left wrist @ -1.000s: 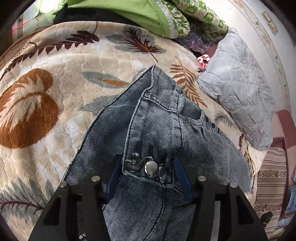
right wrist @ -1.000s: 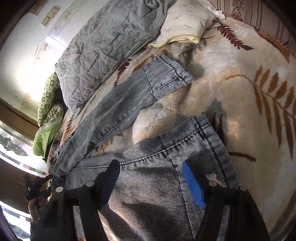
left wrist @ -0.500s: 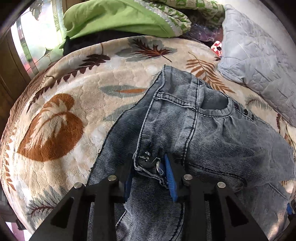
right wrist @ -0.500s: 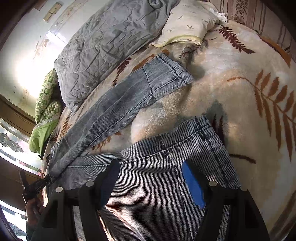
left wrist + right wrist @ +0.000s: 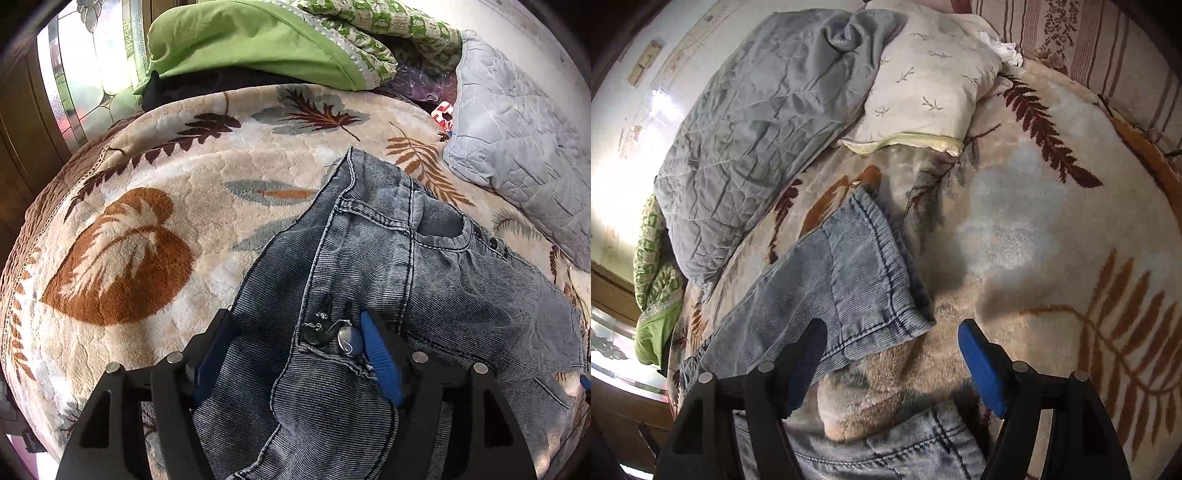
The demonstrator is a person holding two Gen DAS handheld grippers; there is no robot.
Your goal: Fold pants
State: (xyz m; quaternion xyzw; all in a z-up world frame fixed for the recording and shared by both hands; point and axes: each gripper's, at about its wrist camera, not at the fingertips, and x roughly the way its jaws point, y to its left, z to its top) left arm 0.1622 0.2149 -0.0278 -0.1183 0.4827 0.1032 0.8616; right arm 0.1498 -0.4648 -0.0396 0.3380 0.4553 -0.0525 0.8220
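Note:
Grey-blue washed jeans [image 5: 436,280] lie on a leaf-print blanket [image 5: 155,206], waistband toward the left wrist camera. My left gripper [image 5: 295,350] hangs over the buttoned fly [image 5: 328,332]. Its jaws are opening, and the fabric lies loose between them, with the blue pad beside a metal button. In the right wrist view the far leg's hem [image 5: 875,280] lies just ahead, and the near leg's hem [image 5: 908,454] is under the camera. My right gripper [image 5: 894,354] is open, still widening slightly. Its left finger is over the far hem's corner, and bare blanket [image 5: 1015,236] shows between the jaws.
A grey quilted pillow [image 5: 757,129] and a cream pillow [image 5: 934,85] lie at the head of the bed. Green bedding [image 5: 258,40] is piled by the window [image 5: 92,62]. A striped cloth [image 5: 1108,48] borders the blanket's far right edge.
The left jaws, pinched on the fly fabric half a second ago, have spread apart. The right gripper has moved forward from over the near leg to the far leg's hem.

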